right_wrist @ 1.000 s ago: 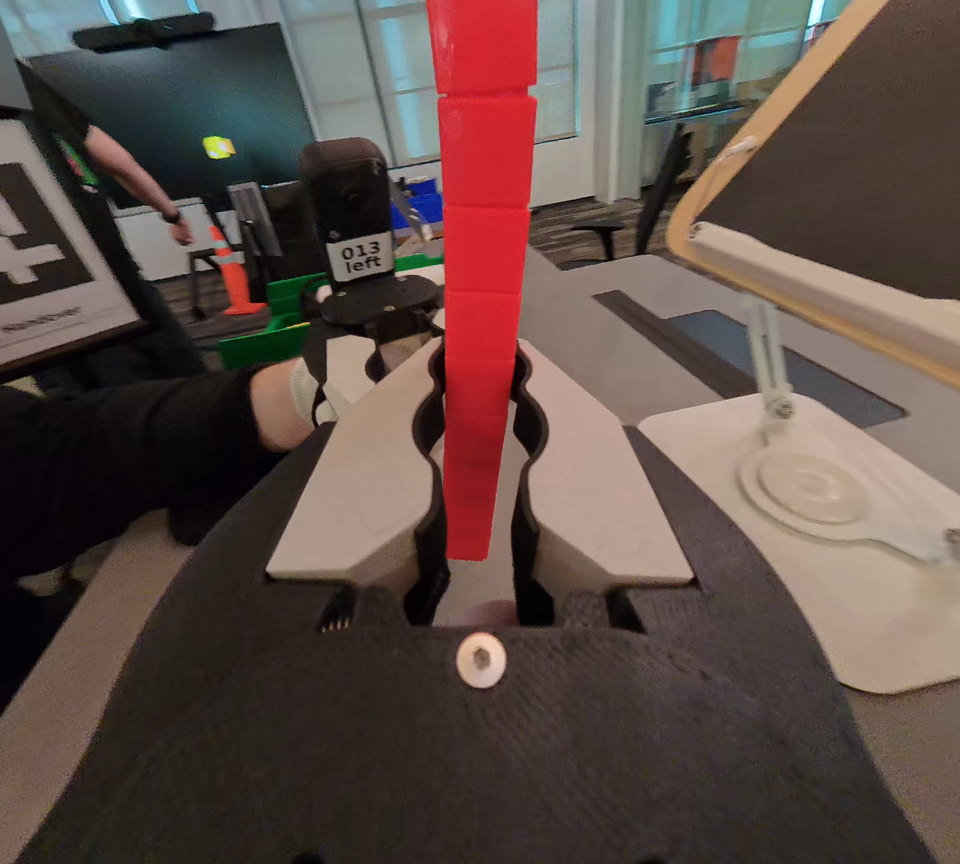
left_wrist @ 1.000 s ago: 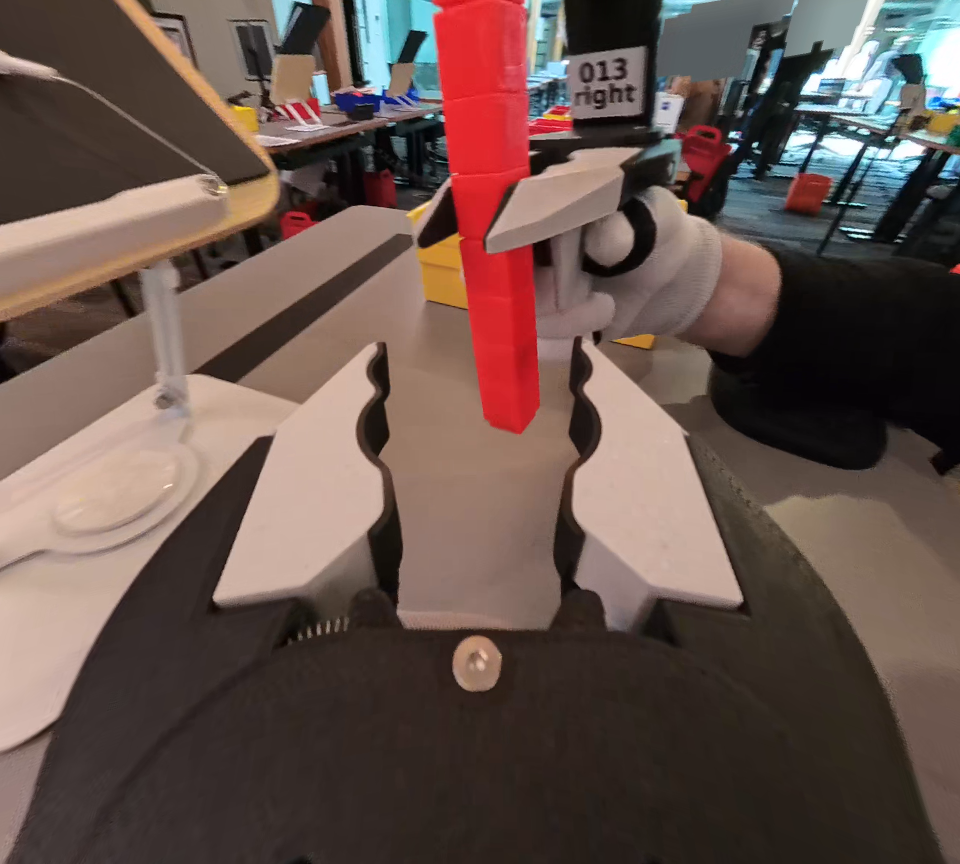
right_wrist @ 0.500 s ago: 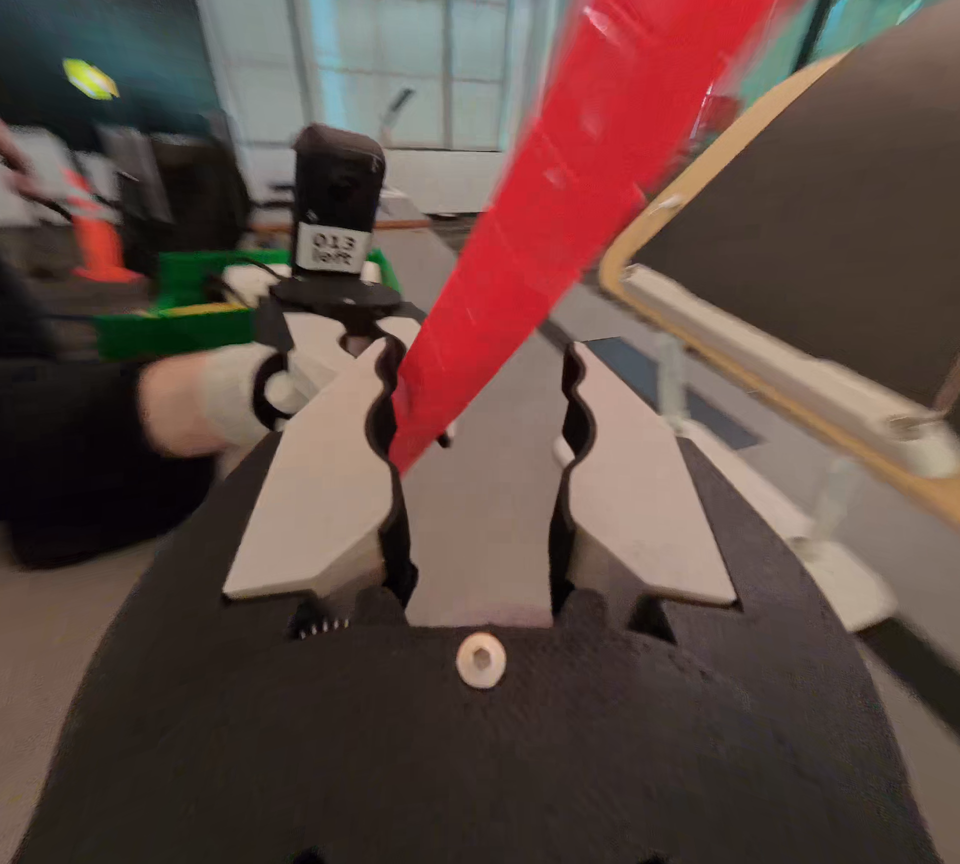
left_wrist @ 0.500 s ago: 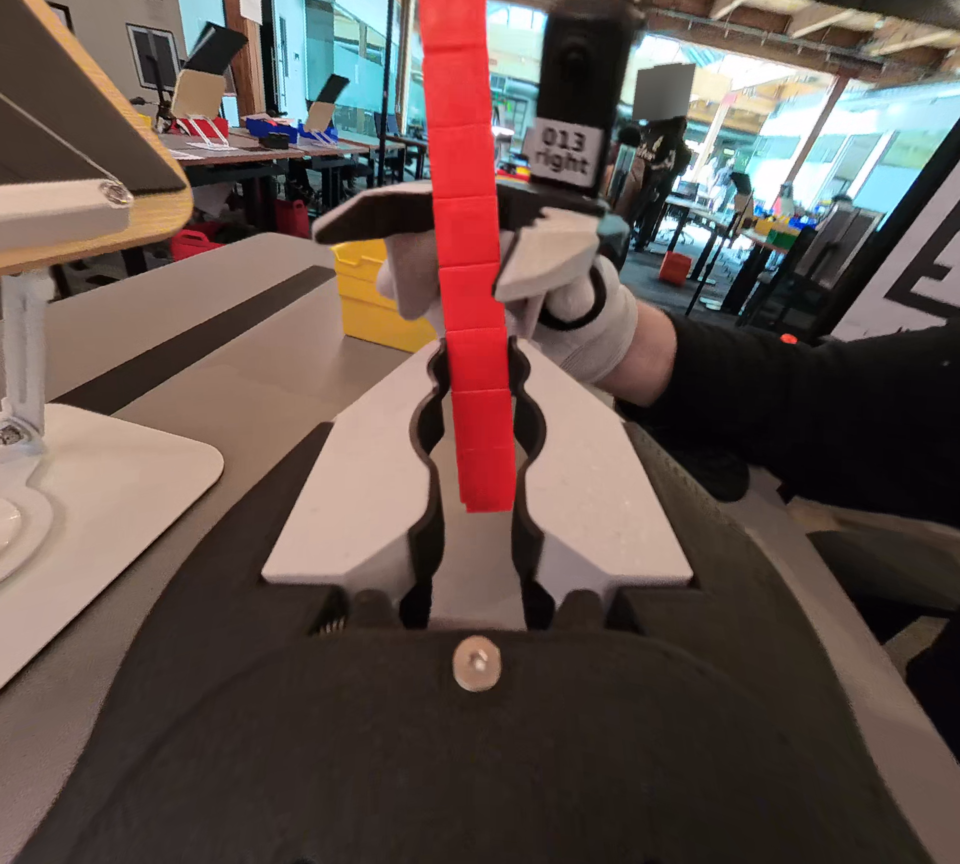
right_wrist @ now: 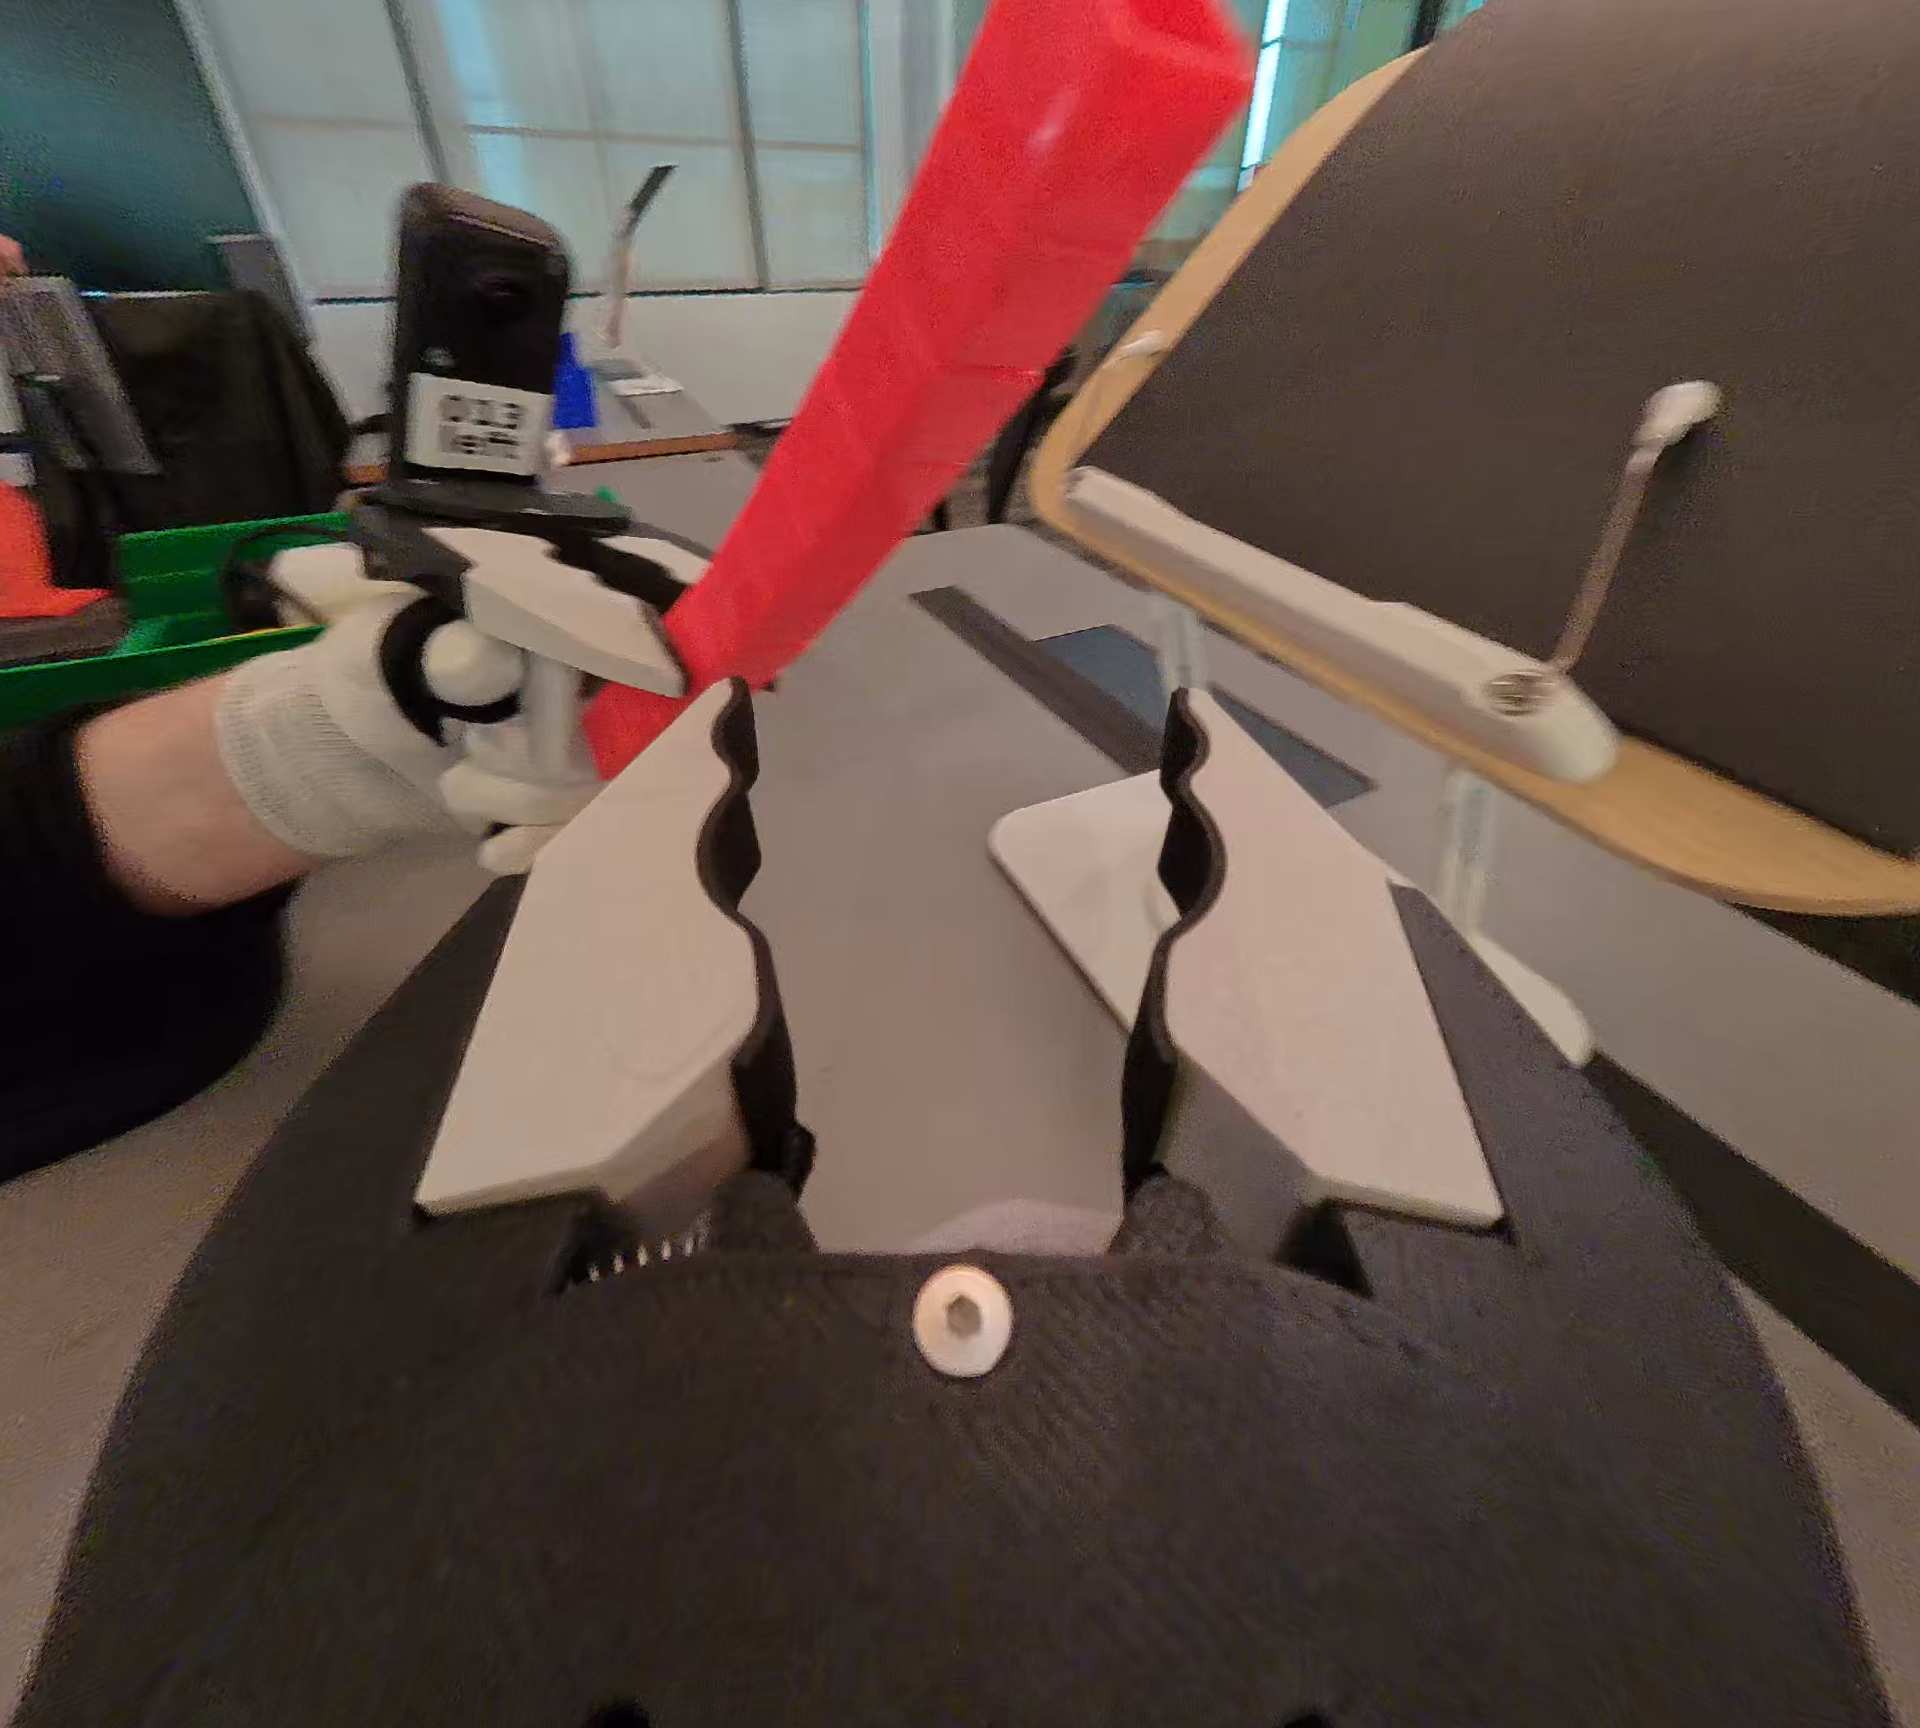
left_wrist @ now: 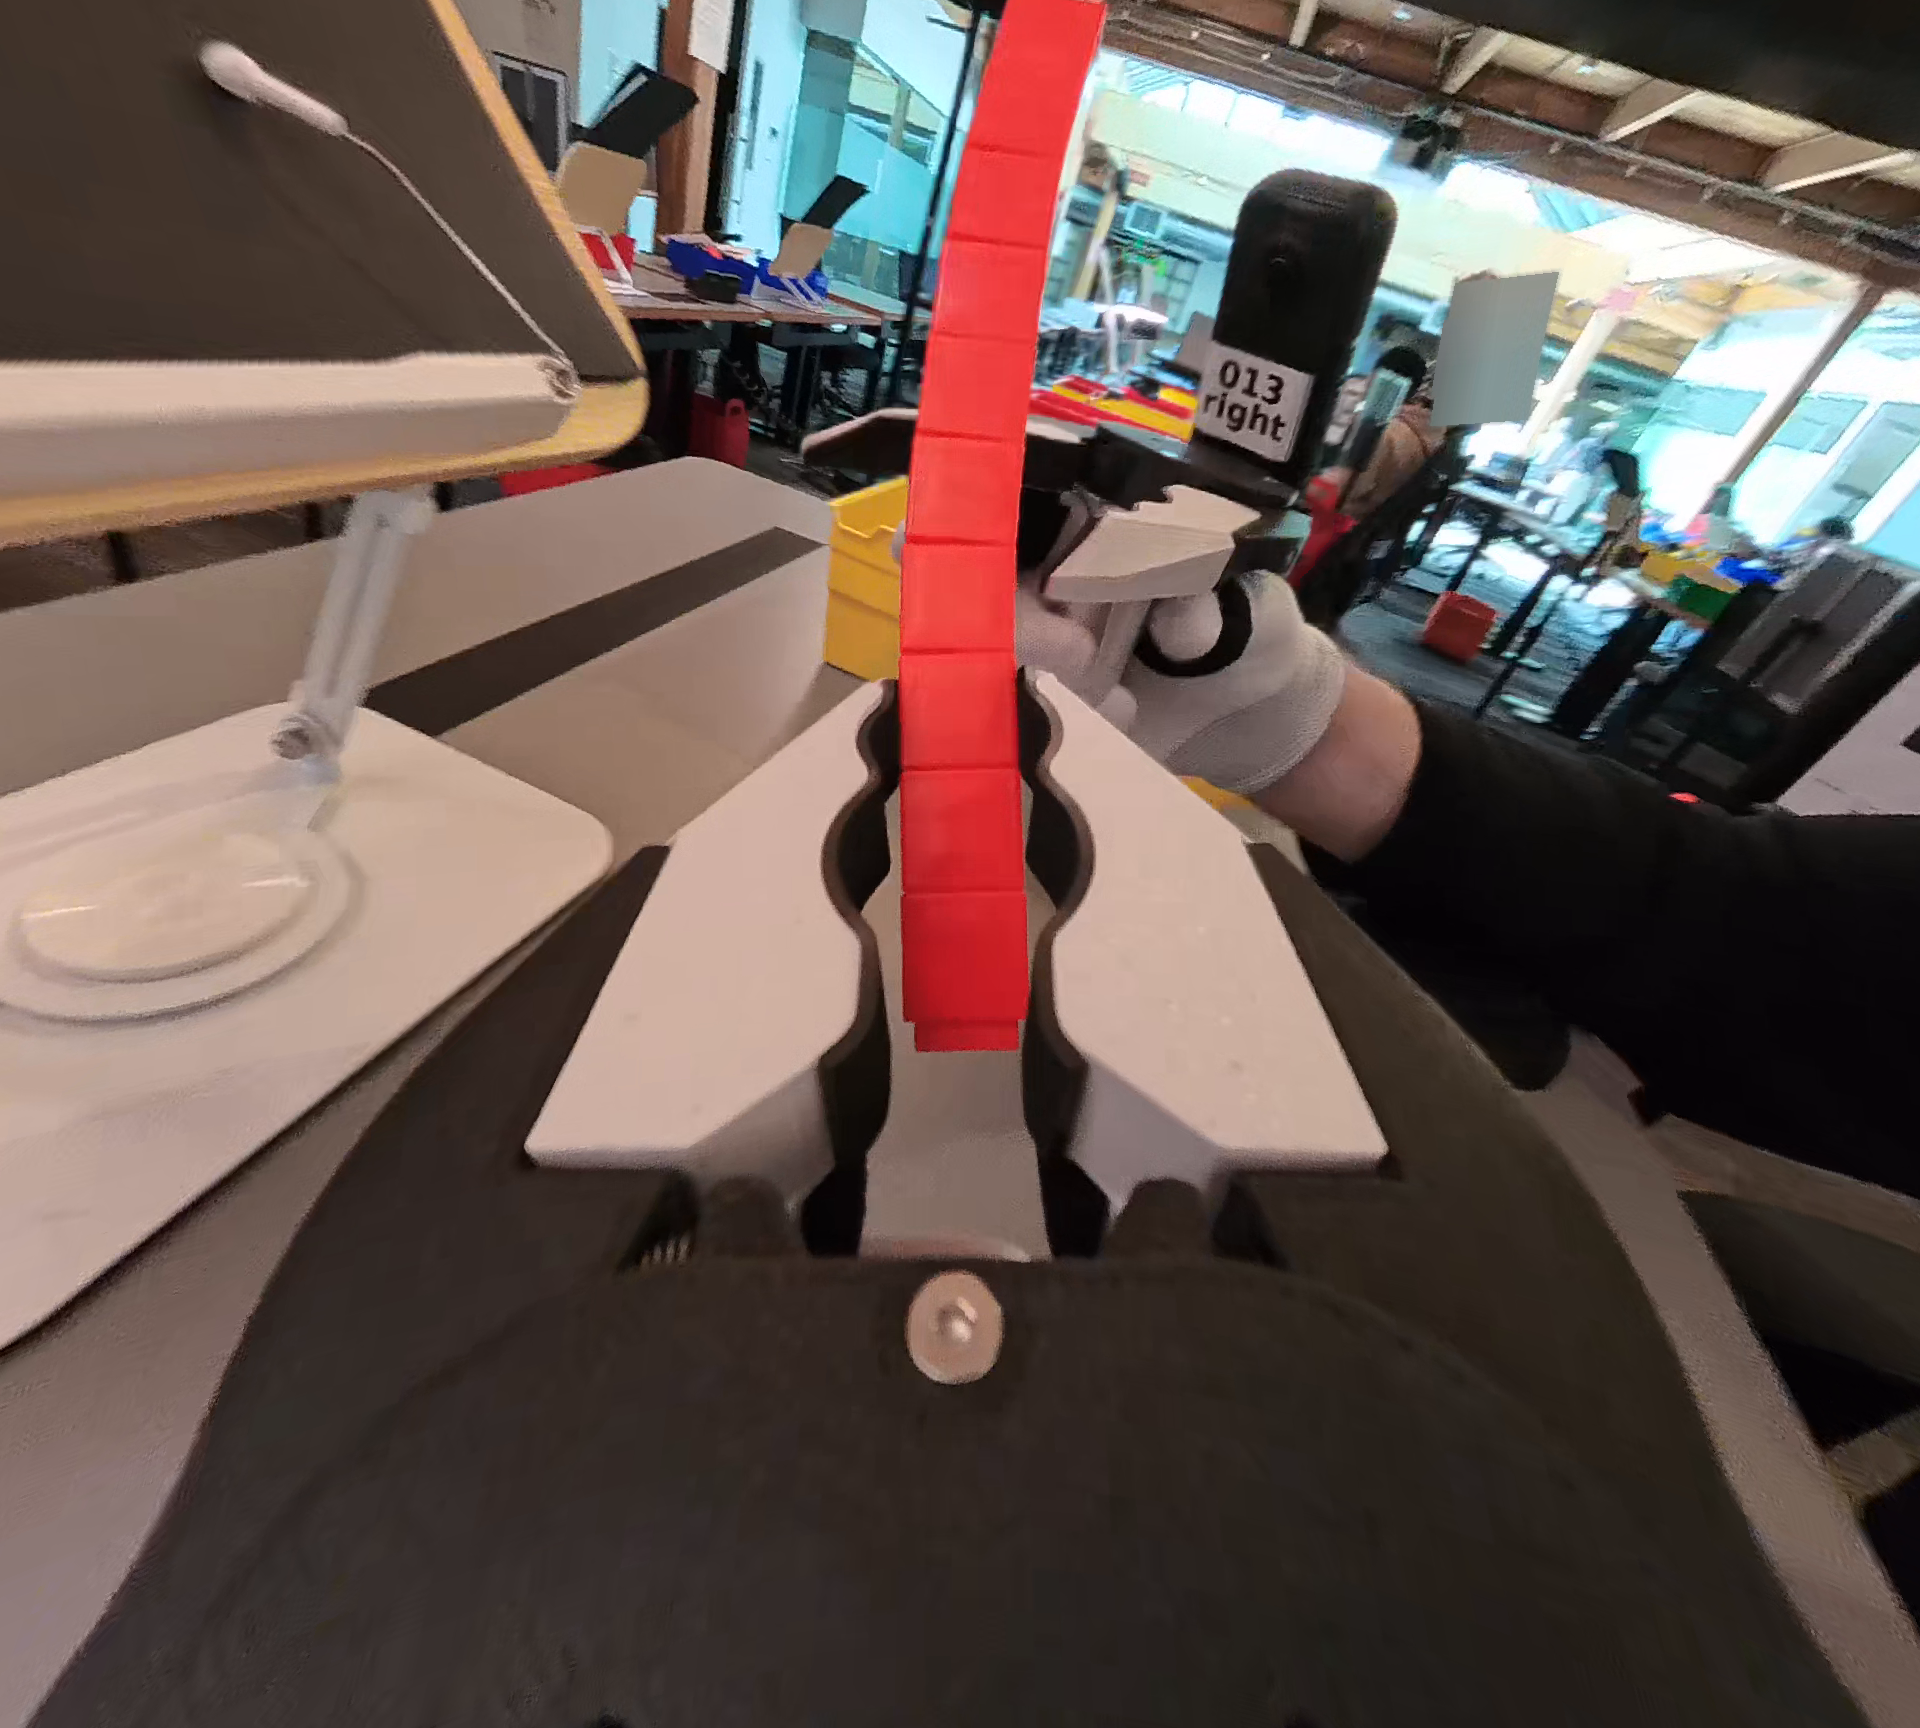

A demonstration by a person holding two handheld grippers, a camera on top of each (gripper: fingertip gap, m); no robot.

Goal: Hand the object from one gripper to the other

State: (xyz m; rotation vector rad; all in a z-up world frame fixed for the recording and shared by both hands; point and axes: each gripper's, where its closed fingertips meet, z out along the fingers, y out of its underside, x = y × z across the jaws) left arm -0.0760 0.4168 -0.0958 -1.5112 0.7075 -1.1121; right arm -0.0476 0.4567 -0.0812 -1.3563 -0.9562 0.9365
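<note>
A long red bar of stacked blocks [left_wrist: 966,598] stands upright between my left gripper's white fingers [left_wrist: 727,940]. My left gripper [left_wrist: 958,712] is shut on its lower end. My right gripper [left_wrist: 1039,525] shows behind the bar in a white-gloved hand, open and apart from it. In the right wrist view my right gripper [right_wrist: 956,722] is open and empty. There the red bar [right_wrist: 935,359] leans up to the right, held by my left gripper [right_wrist: 665,629] at the left.
A tilted wood-edged board on a white stand [left_wrist: 260,857] sits left of the bar and shows at the right in the right wrist view [right_wrist: 1558,431]. A yellow bin [left_wrist: 862,577] sits on the grey table [left_wrist: 644,639]. A green bin [right_wrist: 177,598] lies far left.
One second ago my right gripper held the bar and my left was open. My left gripper has closed on the bar, and my right has opened and drawn back from it.
</note>
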